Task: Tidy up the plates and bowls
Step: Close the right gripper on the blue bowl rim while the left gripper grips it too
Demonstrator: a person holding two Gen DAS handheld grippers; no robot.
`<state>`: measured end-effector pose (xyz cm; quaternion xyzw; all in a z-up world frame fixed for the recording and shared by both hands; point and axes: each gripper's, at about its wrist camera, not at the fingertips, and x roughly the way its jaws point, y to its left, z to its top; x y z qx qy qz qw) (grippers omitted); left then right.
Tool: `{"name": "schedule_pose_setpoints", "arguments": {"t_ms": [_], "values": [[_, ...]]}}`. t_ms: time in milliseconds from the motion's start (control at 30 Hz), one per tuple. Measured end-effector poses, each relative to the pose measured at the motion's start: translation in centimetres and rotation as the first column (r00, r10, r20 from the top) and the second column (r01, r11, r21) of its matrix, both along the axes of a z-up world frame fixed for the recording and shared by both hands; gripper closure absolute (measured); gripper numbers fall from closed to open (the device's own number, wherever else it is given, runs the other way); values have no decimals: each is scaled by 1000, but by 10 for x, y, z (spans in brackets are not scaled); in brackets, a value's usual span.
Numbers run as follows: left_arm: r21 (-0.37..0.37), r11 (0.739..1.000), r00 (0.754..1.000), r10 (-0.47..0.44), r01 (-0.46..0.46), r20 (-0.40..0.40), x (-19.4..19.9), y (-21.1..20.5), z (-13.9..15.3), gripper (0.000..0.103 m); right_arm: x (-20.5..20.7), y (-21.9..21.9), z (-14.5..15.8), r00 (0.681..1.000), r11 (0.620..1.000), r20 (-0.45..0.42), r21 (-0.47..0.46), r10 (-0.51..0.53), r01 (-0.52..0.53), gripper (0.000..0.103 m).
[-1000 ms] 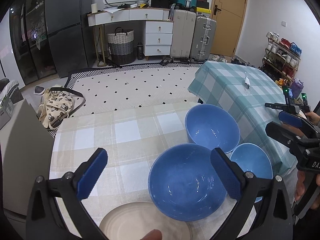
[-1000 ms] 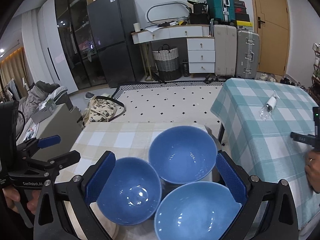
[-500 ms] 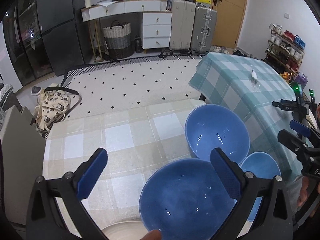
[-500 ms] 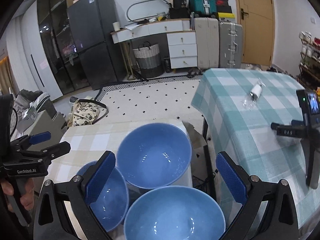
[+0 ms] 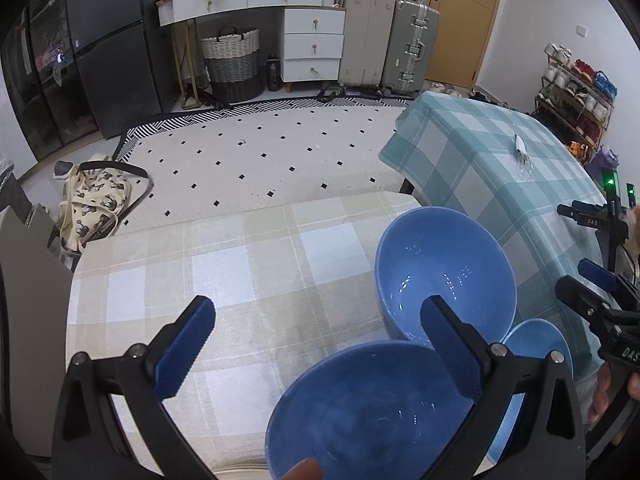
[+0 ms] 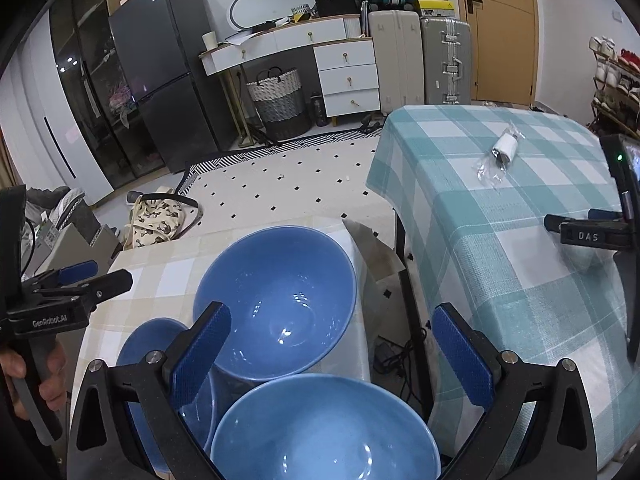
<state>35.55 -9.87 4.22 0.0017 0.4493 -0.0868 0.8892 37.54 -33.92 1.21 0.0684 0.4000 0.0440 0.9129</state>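
Note:
Three blue bowls sit close together on the beige checked table (image 5: 224,264). In the left wrist view the far bowl (image 5: 444,276) stands at the table's right edge, a near bowl (image 5: 360,412) lies under my open left gripper (image 5: 316,348), and a third bowl (image 5: 536,344) shows at the right. A pale plate rim (image 5: 240,474) peeks at the bottom edge. In the right wrist view my open right gripper (image 6: 328,344) hovers above the far bowl (image 6: 276,300), with the near bowl (image 6: 324,428) below and the left bowl (image 6: 160,356) beside it. Both grippers are empty.
A second table with a teal checked cloth (image 6: 500,216) stands to the right across a narrow gap, with a small wrapped white item (image 6: 504,148) on it. A printed bag (image 5: 92,200) lies on the floor. Dresser, suitcases and fridge stand at the far wall.
Both grippers have pulled back and risen, so the bowls sit lower in both views. The right gripper has swung to the right. The bowls have not moved.

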Motion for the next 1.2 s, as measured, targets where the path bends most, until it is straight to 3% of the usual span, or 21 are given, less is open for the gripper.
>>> {"name": "schedule_pose_setpoints", "arguments": {"t_ms": [500,700,800,900,967,1033,1200], "values": [[-20,1000,999,23,-24,-39,24,-12,-26,0,31,12,-29,998,999,-62,-40,4,-7,1],[-13,1000,996,5,-6,-93,30,-20,-44,0,35,17,-37,997,999,-81,-48,16,-20,1],[3,1000,996,4,-4,-89,30,-22,-49,0,36,14,-42,994,1000,-108,6,19,-18,4],[24,1000,998,-14,16,-68,29,-27,-53,0,37,13,-45,994,1000,-107,-20,4,-6,10],[27,1000,997,-6,8,-78,30,-28,-57,3,38,11,-50,993,1000,-122,-10,-3,2,17],[-6,1000,996,2,-2,-89,32,-26,-60,18,39,11,-55,990,1000,-143,-13,0,-2,24],[-66,998,991,-34,25,-127,33,-29,-65,34,39,11,-58,988,1000,-153,-10,18,-20,34]]}}
